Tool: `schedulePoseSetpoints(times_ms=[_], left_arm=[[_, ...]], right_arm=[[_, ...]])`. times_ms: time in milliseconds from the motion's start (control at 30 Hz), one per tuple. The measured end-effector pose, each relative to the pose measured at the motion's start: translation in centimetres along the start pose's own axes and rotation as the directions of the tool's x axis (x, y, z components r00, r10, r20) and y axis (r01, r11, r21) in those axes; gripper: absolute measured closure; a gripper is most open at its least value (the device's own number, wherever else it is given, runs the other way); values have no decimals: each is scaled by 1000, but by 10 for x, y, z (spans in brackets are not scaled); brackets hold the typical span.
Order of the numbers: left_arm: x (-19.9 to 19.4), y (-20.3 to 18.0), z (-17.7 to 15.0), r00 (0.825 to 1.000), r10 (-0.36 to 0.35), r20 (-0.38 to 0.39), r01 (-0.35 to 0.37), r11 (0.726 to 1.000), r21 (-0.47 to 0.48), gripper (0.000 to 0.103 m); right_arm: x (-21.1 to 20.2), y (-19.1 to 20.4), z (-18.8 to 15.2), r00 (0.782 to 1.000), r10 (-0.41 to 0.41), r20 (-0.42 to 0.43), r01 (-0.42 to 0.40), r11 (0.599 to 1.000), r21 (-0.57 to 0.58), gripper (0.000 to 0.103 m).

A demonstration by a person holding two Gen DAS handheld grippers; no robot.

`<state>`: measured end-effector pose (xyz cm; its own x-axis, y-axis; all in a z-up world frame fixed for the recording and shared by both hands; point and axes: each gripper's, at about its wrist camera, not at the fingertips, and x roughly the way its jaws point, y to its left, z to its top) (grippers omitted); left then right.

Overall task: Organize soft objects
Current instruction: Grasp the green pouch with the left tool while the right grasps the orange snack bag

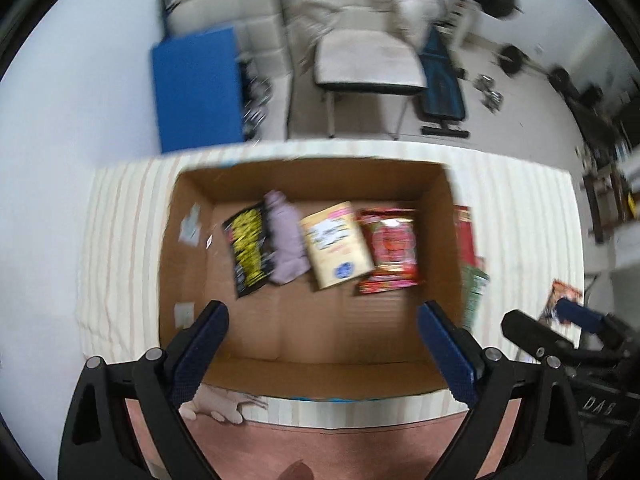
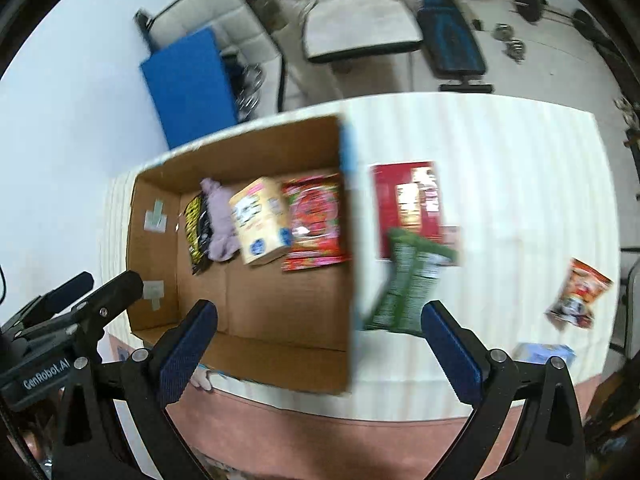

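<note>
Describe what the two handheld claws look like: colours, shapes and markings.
Both the left claw and the right claw have black, angular frames with silver rivets and two flat fingers faced with dark blue textured pads. White lettering marks the body of each.

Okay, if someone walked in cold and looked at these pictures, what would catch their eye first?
Probably the open cardboard box on the striped tablecloth, with four packed items lined up along its far wall, including a red snack bag at the right. Beside the box, outside it, a red packet and a green bag lie loose.
</note>
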<state>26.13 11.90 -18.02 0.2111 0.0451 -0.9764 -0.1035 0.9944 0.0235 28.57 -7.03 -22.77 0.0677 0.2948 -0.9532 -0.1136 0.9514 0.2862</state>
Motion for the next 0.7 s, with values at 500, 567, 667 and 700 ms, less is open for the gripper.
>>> schedulePoseSetpoints(times_ms=[500,567,667,700], left_arm=[[156,-244,28,925,275,-263,-78,814,576,6],[180,-251,26,900,299,-317,-69,816,574,6],[200,-259,20,883,327,-337,-77,809,583,6],[206,-262,17,879,340,-333,-87,802,591,6]], right_arm=[[-39,-263,-37,992,-118,-35,123,939,320,0],[-29,-286,-42,992,-115,-57,128,930,343,0],[-15,-303,-43,991,-108,-82,130,923,361,0],[-9,-311,-43,990,-105,-91,131,920,368,0]])
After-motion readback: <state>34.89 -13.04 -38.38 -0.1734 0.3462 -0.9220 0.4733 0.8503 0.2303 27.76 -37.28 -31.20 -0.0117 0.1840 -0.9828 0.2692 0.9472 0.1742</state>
